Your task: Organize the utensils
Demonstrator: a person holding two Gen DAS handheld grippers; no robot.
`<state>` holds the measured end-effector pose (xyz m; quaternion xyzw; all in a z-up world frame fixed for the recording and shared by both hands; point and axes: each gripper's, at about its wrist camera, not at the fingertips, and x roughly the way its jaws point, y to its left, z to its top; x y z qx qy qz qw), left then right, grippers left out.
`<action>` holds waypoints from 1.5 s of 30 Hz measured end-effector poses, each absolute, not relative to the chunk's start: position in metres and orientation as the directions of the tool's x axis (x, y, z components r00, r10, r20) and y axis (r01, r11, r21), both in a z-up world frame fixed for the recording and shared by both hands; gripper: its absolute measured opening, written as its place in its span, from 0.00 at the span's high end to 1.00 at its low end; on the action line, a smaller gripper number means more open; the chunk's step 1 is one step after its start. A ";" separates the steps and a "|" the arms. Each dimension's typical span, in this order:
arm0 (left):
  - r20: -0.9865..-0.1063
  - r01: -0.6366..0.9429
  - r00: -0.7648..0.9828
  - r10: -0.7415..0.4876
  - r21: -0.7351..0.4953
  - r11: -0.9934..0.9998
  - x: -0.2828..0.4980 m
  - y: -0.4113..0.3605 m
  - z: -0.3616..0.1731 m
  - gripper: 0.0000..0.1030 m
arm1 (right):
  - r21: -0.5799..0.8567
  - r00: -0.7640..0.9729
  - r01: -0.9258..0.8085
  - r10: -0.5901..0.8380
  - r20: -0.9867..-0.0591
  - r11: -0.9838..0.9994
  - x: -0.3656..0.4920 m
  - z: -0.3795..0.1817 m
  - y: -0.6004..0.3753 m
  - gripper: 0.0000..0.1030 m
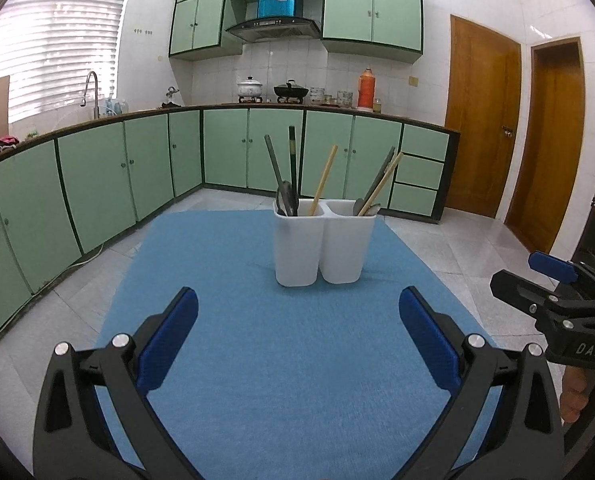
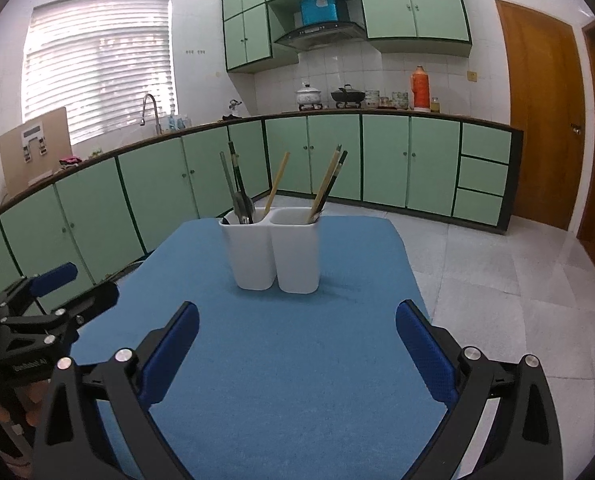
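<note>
A white two-compartment utensil holder (image 1: pixel 323 242) (image 2: pixel 275 250) stands on the blue mat (image 1: pixel 257 340) (image 2: pixel 297 360) toward its far end. Its left compartment holds metal spoons (image 1: pixel 286 199) (image 2: pixel 243 204), dark chopsticks and one bamboo chopstick (image 1: pixel 324 180) (image 2: pixel 277 182). Its right compartment holds bamboo and dark chopsticks (image 1: pixel 381 182) (image 2: pixel 329 180) and a spoon. My left gripper (image 1: pixel 297 312) is open and empty, short of the holder. My right gripper (image 2: pixel 297 320) is open and empty too, also short of it. Each gripper shows at the edge of the other's view, the right one (image 1: pixel 553 280) and the left one (image 2: pixel 57 284).
The mat covers a table that ends just behind the holder. Green base cabinets (image 1: pixel 137 176) run along the walls with a sink tap (image 1: pixel 91 92), pots and an orange flask (image 1: pixel 364 88) on the counter. Wooden doors (image 1: pixel 481 120) stand at the right.
</note>
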<state>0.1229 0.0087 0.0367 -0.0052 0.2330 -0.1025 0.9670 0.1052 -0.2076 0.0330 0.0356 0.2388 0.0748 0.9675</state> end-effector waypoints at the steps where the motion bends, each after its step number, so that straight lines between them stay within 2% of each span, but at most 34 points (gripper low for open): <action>1: -0.448 0.194 0.871 -0.199 -0.058 0.979 0.121 0.009 0.039 0.05 | 0.108 0.874 -0.132 0.167 -0.457 0.985 0.104 0.034 -0.208 0.06; 45: -0.454 0.174 0.874 -0.175 -0.043 0.984 0.117 0.003 0.054 0.05 | 0.098 0.864 -0.157 0.185 -0.469 0.983 0.109 0.043 -0.201 0.06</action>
